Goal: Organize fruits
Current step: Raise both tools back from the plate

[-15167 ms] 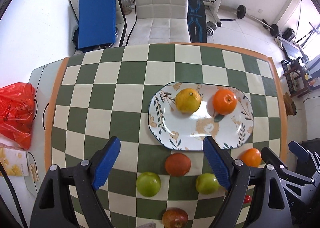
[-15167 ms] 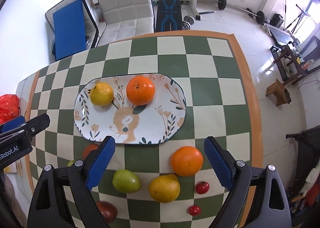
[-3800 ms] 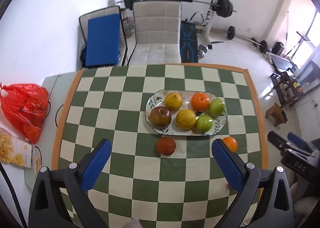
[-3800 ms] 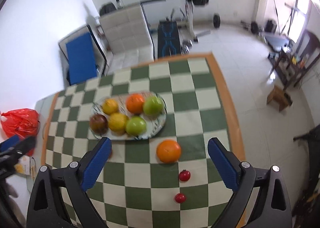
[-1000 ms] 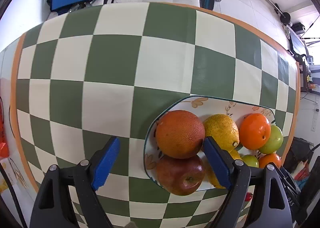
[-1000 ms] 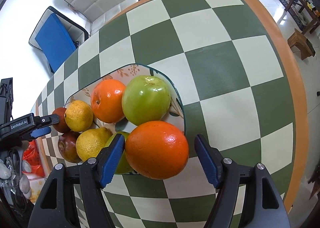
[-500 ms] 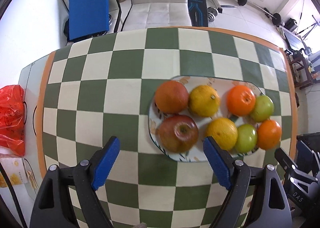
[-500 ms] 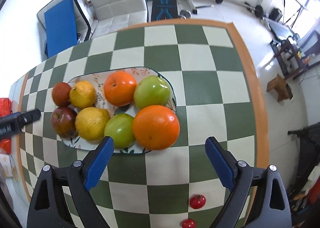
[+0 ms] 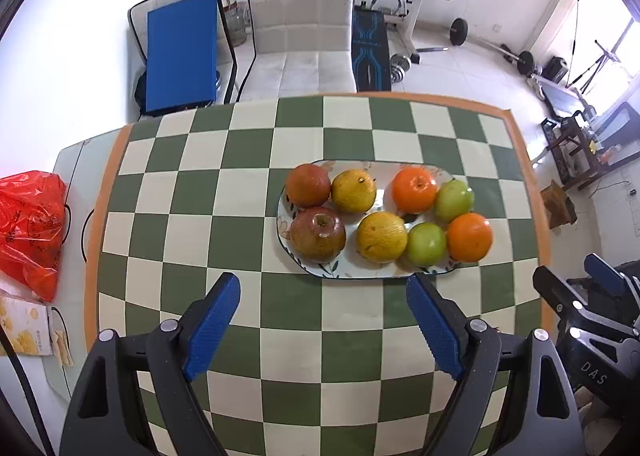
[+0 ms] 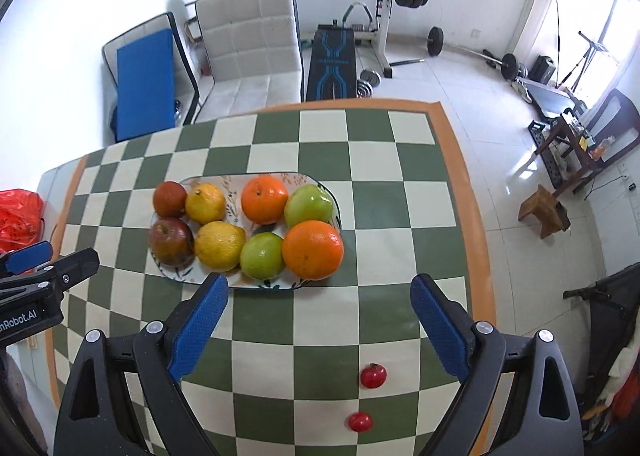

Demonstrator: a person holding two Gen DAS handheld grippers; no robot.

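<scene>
1. While both tools hover above the checkered table (image 9: pixel 248 215), the left gripper (image 9: pixel 322 292) has its fingers spread wide, holding nothing.
2. The right gripper (image 10: pixel 318 292) is likewise spread and empty.
3. Eight fruits fill the oval plate (image 10: pixel 256 286), touching one another.
4. Two small red fruits (image 10: pixel 373 375), possibly tomatoes, lie on the table, well apart from the plate.

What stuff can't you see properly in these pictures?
- Plate design: both views, eight fruits cover most of it.
- Two small red fruits: right wrist view, too small to name; the left wrist view doesn't show them.
- Red plastic bag: contents hidden by the bag, and cut off at the right wrist view's edge.
</scene>
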